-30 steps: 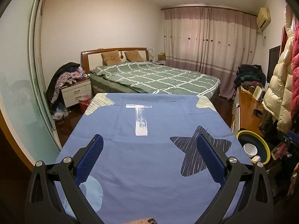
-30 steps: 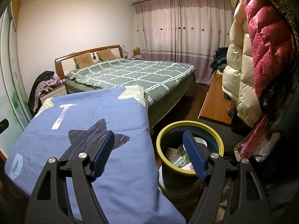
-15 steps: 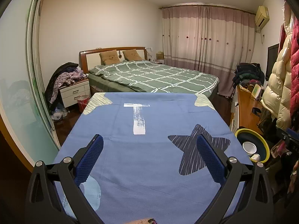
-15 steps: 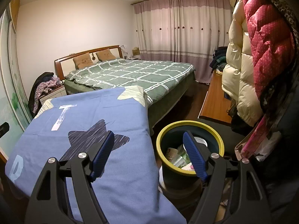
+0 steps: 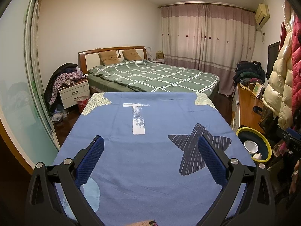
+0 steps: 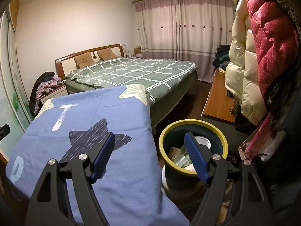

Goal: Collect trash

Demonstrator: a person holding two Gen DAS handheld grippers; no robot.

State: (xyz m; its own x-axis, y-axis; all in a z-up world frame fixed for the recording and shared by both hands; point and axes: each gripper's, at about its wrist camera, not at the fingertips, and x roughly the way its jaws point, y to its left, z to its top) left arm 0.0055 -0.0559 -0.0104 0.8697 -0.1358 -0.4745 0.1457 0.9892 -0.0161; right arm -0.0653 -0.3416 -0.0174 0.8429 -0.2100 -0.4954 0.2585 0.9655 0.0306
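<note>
Bedroom with a green checked bed [image 5: 156, 75] beyond a blue-clothed surface [image 5: 150, 150]. Left gripper [image 5: 150, 162] hovers over the cloth, tilted slightly down, fingers [image 5: 90, 162] wide apart with nothing between them. To the right, a dark bin [image 6: 193, 146] with a yellow rim stands upright on the floor beside the surface, mouth up, holding cups and wrappers. Right gripper [image 6: 150, 156], angled down, is also spread wide and empty.

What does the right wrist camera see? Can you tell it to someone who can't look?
The open, empty right tool hangs over the edge of a blue star-print cloth and a yellow-rimmed bin holding cups and wrappers. Behind them is a bed with a green checked cover, with pink curtains beyond and puffy coats hanging on the right.
</note>
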